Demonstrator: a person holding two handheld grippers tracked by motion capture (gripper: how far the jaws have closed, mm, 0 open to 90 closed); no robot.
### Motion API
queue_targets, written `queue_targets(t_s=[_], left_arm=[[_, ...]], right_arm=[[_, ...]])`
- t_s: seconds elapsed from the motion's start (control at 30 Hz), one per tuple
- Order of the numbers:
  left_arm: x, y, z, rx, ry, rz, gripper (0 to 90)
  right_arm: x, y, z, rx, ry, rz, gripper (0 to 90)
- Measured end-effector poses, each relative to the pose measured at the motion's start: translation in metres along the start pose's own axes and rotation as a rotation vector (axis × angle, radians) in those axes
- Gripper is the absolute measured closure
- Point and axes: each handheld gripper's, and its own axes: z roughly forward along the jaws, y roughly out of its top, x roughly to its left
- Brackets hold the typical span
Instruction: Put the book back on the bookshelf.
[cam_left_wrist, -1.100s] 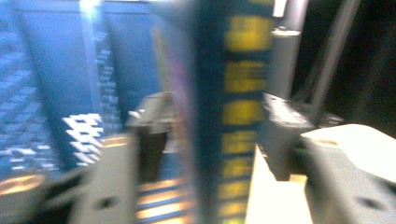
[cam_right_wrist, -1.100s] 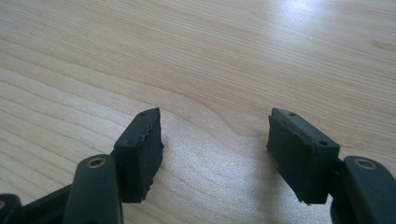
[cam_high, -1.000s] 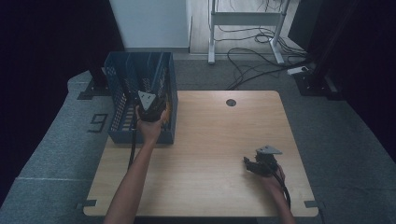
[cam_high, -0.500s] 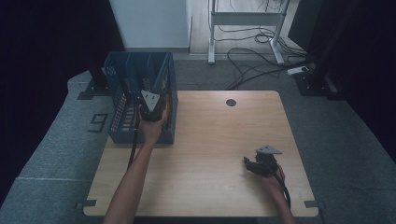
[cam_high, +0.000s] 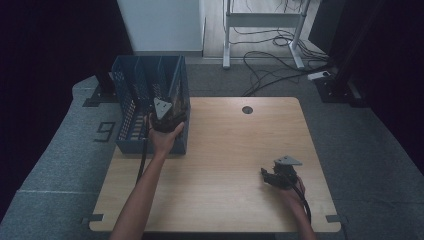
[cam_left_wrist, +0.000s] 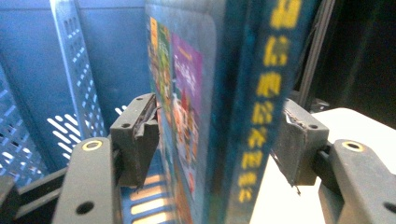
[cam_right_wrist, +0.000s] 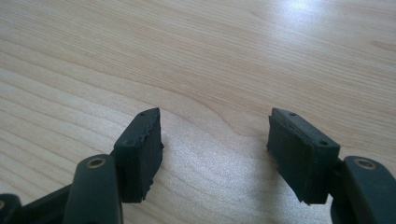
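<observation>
Wooden table (cam_high: 220, 150); grey carpet (cam_high: 60, 160)

The bench (cam_high: 220, 165) is a pale wood top with rounded corners, and a small round dark cable hole (cam_high: 247, 109) sits near its twelve o'clock edge. Grey carpeted floor (cam_high: 60, 170) surrounds it on every side. A dark mark shaped like the figure nine (cam_high: 105, 132) lies on the carpet at nine o'clock from the bench. Toward twelve o'clock stands a white panel (cam_high: 160, 25), and to one o'clock a pale metal frame (cam_high: 262, 20) rises from the floor. Loose black cables (cam_high: 272, 62) curl over the floor below that frame. A white power strip (cam_high: 318, 76) lies at two o'clock, beside a dark stand base (cam_high: 345, 92).
</observation>
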Motion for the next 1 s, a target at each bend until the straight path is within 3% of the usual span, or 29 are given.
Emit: queue_targets(t_s=[0.1, 0.3, 0.47, 0.9, 1.0], left_arm=[[0.0, -0.001, -0.003, 0.012, -0.012, 0.006, 33.9], [0.008, -0.005, -0.014, 0.07, -0.062, -0.042, 27.6], [0.013, -0.014, -0.029, 0.082, -0.096, -0.078, 26.2], [0.009, -0.038, -0.063, 0.128, -0.174, -0.097, 21.5], [0.005, -0.045, -0.072, 0.145, -0.19, -0.078, 21.5]], right_arm=[[0.0, 0.0, 0.0, 0.0, 0.0, 0.001, 34.5], [0.0, 0.0, 0.0, 0.0, -0.001, 0.001, 34.2], [0.0, 0.0, 0.0, 0.0, -0.001, 0.005, 34.2], [0.0, 0.0, 0.0, 0.001, 0.0, 0.004, 34.2], [0.0, 0.0, 0.0, 0.001, 0.0, 0.004, 34.1]])
